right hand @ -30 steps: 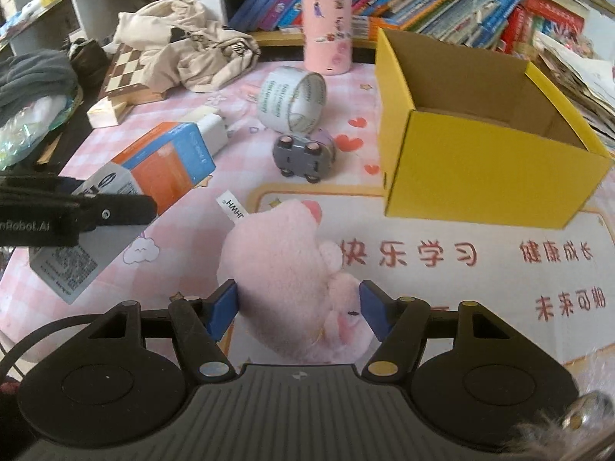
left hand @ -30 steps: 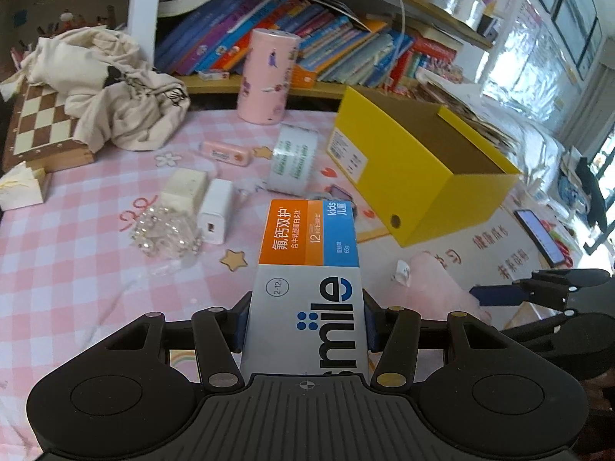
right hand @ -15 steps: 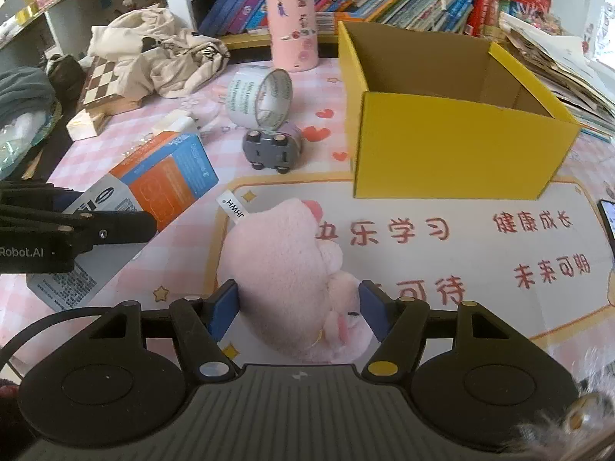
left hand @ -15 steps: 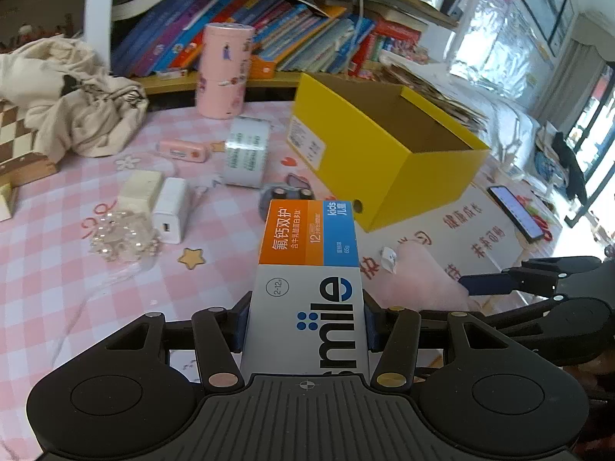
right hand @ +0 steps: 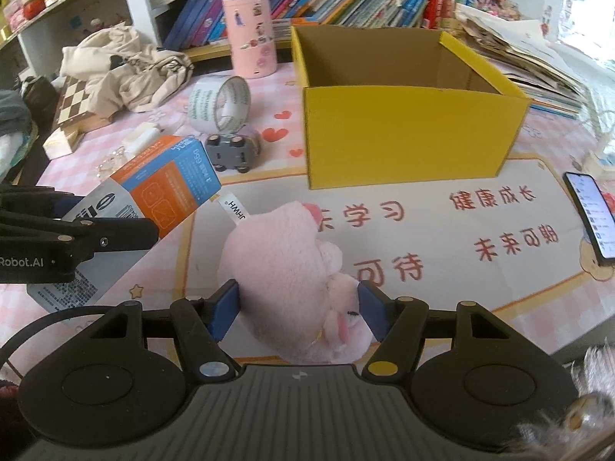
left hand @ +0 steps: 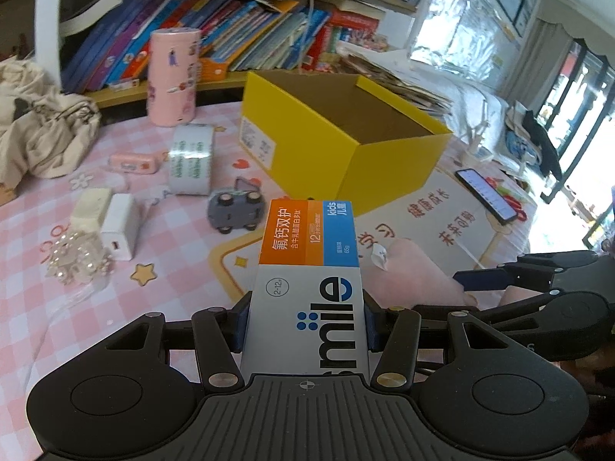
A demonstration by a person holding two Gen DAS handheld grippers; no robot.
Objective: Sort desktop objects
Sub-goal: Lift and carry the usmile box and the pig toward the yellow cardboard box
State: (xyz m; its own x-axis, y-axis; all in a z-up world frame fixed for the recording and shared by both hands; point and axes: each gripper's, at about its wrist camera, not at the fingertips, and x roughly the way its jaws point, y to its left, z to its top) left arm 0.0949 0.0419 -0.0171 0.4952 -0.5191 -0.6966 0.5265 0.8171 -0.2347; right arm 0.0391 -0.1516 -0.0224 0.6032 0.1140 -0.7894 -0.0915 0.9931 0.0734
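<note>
My left gripper (left hand: 305,322) is shut on a grey, orange and blue toothpaste box (left hand: 309,269), held above the pink checked tabletop; the same toothpaste box (right hand: 153,192) shows at the left of the right wrist view. My right gripper (right hand: 298,307) is shut on a pink plush toy (right hand: 284,269), its blue pads pressing both sides. The plush toy (left hand: 415,269) also appears to the right of the box in the left view. An open yellow cardboard box (right hand: 403,115) stands ahead of both grippers, its inside bare as far as I can see.
On the table lie a grey toy car (left hand: 236,211), a tape roll (left hand: 192,163), a white charger (left hand: 119,226), a bead string (left hand: 75,261), a pink cylinder (left hand: 173,77) and a phone (right hand: 592,215). Crumpled cloth (right hand: 127,69) and a chessboard (right hand: 77,103) sit left; bookshelves stand behind.
Both grippers have carried their loads across the table and rolled a little; the yellow box now lies more centred ahead of each. The grips have not changed.
</note>
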